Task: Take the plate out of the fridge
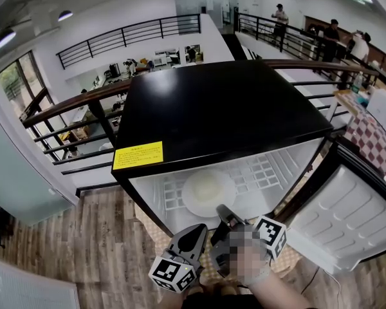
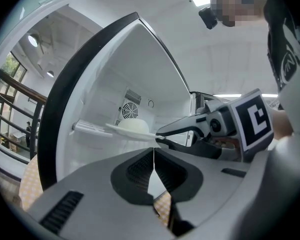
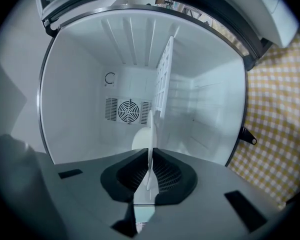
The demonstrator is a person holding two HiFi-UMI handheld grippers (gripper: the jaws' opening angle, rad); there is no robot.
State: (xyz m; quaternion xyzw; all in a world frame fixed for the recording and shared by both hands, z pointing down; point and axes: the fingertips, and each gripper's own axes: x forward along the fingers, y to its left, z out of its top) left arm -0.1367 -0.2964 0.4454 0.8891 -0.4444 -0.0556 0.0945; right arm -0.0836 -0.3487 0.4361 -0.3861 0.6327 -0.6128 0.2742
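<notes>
- White and round, the shallow plate (image 1: 208, 192) lies flat on the white wire shelf (image 1: 264, 172) inside the small black fridge (image 1: 225, 108), straight ahead of the right tool (image 1: 224, 212).
- The right tool is clamped on the plate's near rim, one jaw above it and one below. From its tips the plate runs edge-on towards the fridge's back wall.
- The plate lies wholly beyond those tips, deeper in the cavity. I judge the way out is straight back along the tool's own line, through the open front.
- The right hand is the nearer one and the only one with a hold.
- With the grip at one edge, the far side will likely lose its support once it clears the shelf and may sag.
- The left tool (image 1: 196, 234) has its jaws together on nothing. It hangs just left of the right tool, outside the opening and short of the plate.
- The white-lined fridge door (image 1: 347, 217) stands swung open on the right tool's right, above a yellow checked cloth (image 3: 275, 109).
</notes>
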